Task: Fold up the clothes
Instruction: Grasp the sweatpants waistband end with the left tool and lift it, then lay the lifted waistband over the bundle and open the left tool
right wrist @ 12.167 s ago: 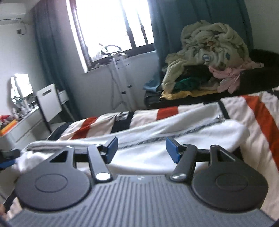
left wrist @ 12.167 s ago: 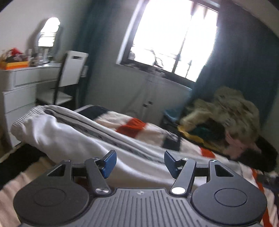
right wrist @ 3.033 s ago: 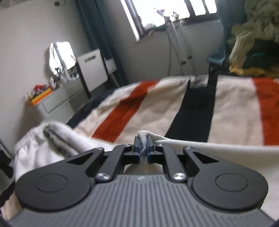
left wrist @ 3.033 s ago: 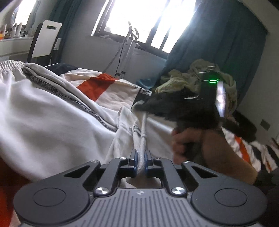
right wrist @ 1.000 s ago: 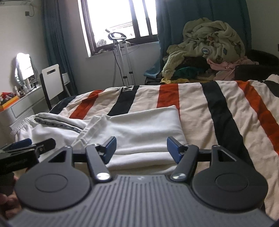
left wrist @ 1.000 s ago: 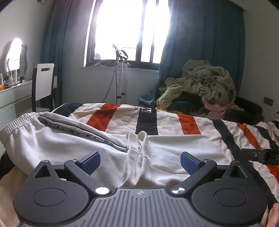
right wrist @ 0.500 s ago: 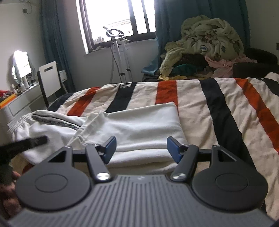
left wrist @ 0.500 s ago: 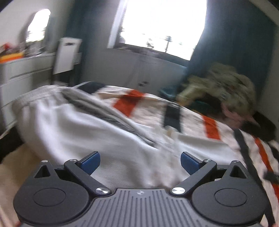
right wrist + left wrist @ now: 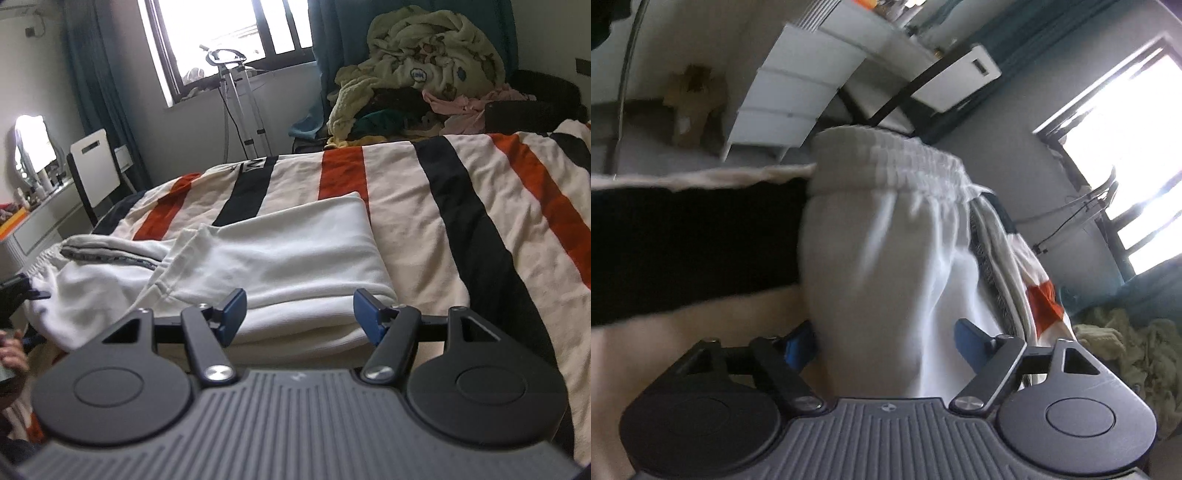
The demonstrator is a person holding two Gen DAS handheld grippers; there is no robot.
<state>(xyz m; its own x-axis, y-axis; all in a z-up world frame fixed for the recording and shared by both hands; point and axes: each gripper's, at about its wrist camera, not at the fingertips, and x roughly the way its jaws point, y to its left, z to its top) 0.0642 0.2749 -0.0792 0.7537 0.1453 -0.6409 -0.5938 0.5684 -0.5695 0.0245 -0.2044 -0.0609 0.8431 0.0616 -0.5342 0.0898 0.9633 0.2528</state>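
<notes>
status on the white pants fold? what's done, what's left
Done: the leg end of the white pants lies doubled back over itself on the striped bedspread. In hand: the left gripper straddles the waistband end at the bed edge, its jaws just been closing, cloth between them but not pinched. The right gripper hovers open over the fold. Left: bringing the waistband end over.

home bedroom, striped bed [image 9: 461, 206], dresser [image 9: 798, 92], curtained window [image 9: 221, 33]
</notes>
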